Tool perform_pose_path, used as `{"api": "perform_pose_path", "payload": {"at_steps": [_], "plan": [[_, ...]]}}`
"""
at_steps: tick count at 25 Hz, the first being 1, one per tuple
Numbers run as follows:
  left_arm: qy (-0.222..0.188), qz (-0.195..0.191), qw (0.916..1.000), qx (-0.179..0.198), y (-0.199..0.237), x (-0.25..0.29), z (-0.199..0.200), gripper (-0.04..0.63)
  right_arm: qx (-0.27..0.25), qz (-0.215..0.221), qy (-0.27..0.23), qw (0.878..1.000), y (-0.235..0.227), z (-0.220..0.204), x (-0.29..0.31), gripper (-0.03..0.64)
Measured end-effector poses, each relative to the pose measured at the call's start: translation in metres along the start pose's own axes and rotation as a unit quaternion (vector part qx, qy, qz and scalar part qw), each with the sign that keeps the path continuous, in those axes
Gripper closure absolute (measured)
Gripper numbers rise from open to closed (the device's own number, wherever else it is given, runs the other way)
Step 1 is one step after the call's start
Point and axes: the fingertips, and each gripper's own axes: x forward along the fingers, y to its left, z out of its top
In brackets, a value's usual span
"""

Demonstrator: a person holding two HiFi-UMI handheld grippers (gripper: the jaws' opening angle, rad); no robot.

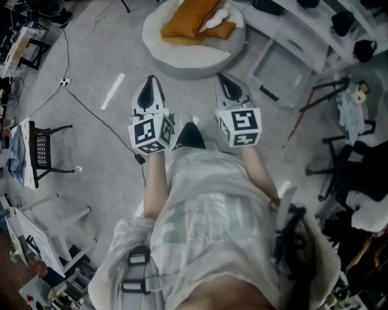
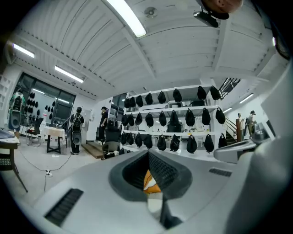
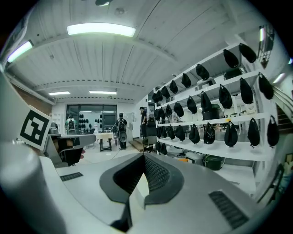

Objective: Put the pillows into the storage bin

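Observation:
In the head view a round white storage bin (image 1: pixel 182 62) stands on the floor ahead of me. Orange pillows (image 1: pixel 189 18) and a white pillow (image 1: pixel 216 18) lie in it. My left gripper (image 1: pixel 150 83) and right gripper (image 1: pixel 227 80) are held side by side in front of my body, short of the bin, and both point toward it. Each is shut with nothing between its jaws. In the left gripper view the left gripper (image 2: pixel 149 157) shows a sliver of orange pillow (image 2: pixel 151 181) past its closed jaws. The right gripper (image 3: pixel 144 161) in its own view is likewise closed and empty.
A black cable and a power strip (image 1: pixel 63 82) lie on the floor at left, near a white strip (image 1: pixel 113 91) and a black stand (image 1: pixel 42 150). White shelving (image 1: pixel 291 54) and a tripod (image 1: pixel 327 91) stand at right. Shelves of black bags (image 2: pixel 174 123) and people (image 2: pixel 75 130) are farther off.

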Motion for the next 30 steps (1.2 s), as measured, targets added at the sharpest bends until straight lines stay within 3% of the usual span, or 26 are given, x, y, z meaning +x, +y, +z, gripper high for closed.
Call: {"api": "perform_pose_path", "payload": {"at_steps": [5,14,19,30], "plan": [[-0.03,0.01,0.9992,-0.024,0.017,0.021,0.017,0.588,0.003,-0.016,-0.011,1.0,-0.021,0.004,0.008,0.609],[-0.07,-0.015,0.9968,-0.037,0.036,0.108,0.036,0.588,-0.018,-0.04,-0.04,0.998,-0.051,0.032,0.074,0.609],[-0.069,-0.036,0.995,-0.064,0.071,0.212,0.042,0.588,-0.022,-0.065,-0.019,0.997,-0.08,0.037,0.17,0.609],[-0.037,-0.1,0.9917,-0.072,0.164,0.39,0.05,0.588,0.045,-0.144,0.006,0.989,-0.117,0.072,0.348,0.607]]}}
